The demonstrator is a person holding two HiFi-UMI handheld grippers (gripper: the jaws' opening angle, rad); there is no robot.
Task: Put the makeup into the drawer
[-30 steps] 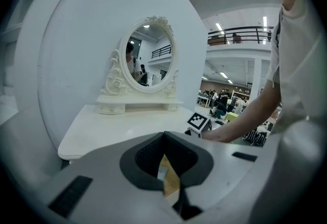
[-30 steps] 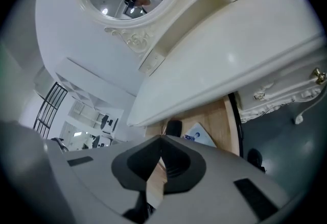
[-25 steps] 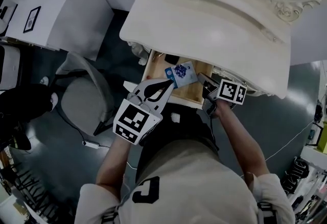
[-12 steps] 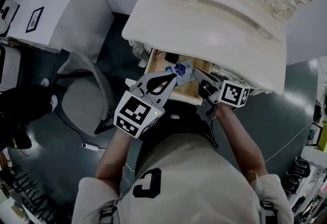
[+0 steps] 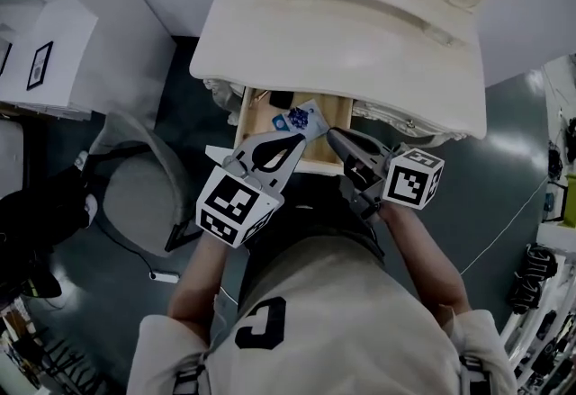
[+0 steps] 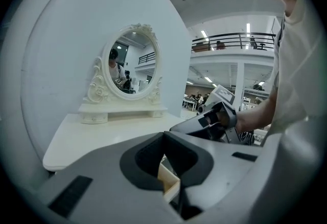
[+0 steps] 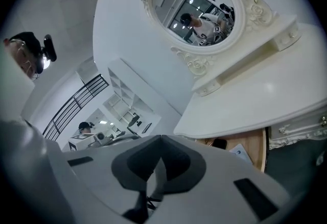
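Observation:
The cream dressing table point(image 5: 342, 42) has its wooden drawer point(image 5: 261, 119) pulled open below the top. A blue and white makeup packet point(image 5: 301, 121) lies in the drawer, with a small dark item point(image 5: 281, 101) behind it. In the right gripper view the packet point(image 7: 239, 152) and the dark item point(image 7: 219, 143) show in the drawer point(image 7: 254, 142). My left gripper point(image 5: 300, 139) is shut and empty, its tips just in front of the packet; only the drawer's wooden edge shows past the jaws point(image 6: 164, 136). My right gripper point(image 5: 331, 134) is shut and empty, raised at the drawer's right front point(image 7: 161, 139).
An oval mirror point(image 6: 130, 62) in an ornate frame stands on a low shelf at the back of the table top. A grey chair point(image 5: 135, 195) sits left of me, a white cabinet point(image 5: 54, 51) further left. A cable point(image 5: 162, 276) lies on the dark floor.
My right gripper has risen from the drawer's front right corner and rolled, its jaws now pointing up and left. The left gripper shifted slightly toward the drawer. Both stay shut.

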